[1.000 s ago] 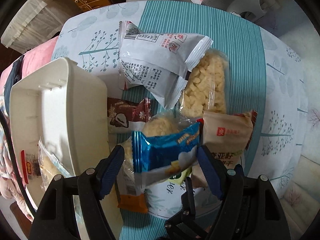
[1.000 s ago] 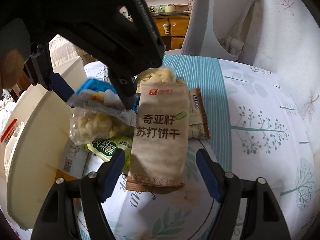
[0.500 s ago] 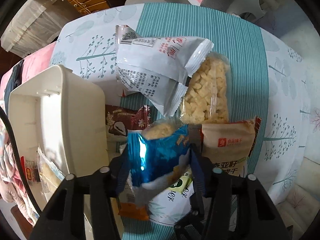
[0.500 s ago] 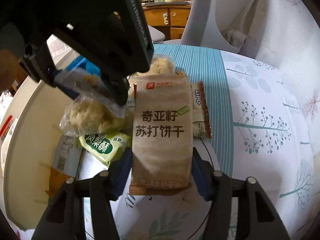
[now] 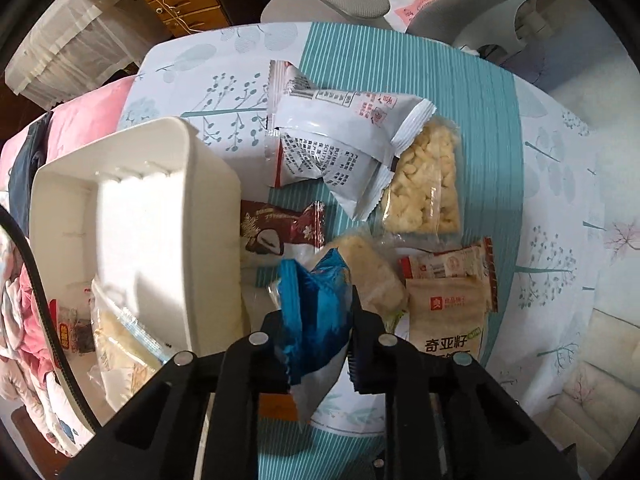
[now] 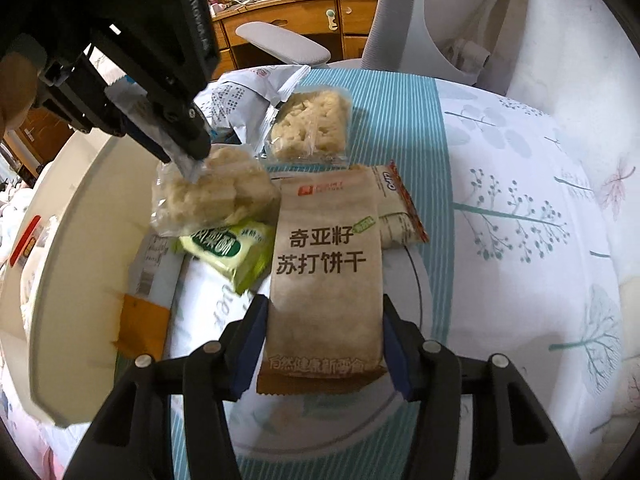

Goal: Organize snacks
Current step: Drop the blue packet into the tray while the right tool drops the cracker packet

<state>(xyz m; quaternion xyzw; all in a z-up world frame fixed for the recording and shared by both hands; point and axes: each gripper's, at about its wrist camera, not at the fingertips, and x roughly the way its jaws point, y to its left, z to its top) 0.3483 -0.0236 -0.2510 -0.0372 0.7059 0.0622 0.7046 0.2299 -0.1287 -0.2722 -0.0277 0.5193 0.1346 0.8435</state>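
My left gripper (image 5: 318,316) points straight down and is shut on a blue snack packet (image 5: 316,292), crumpled between its pads just above the pile. From the right wrist view the left gripper (image 6: 176,148) hangs at the upper left, pinching the packet's end over a clear bag of pale puffs (image 6: 212,196). My right gripper (image 6: 324,340) is closing on a brown cracker packet (image 6: 324,260) that lies flat on the tablecloth; both pads touch its long sides. A white plastic bin (image 5: 160,200) stands to the left with several packets inside.
Two white-grey packets (image 5: 340,132), a clear bag of pale cubes (image 5: 424,184) and a dark red chocolate packet (image 5: 280,228) lie farther back. A green packet (image 6: 224,248) and a small red-edged packet (image 6: 396,208) flank the brown one. An office chair (image 6: 400,20) stands behind the table.
The left jaws have closed on the blue packet, squeezing it narrow, and it has risen a little. The right jaws have narrowed until they meet the brown packet's sides.
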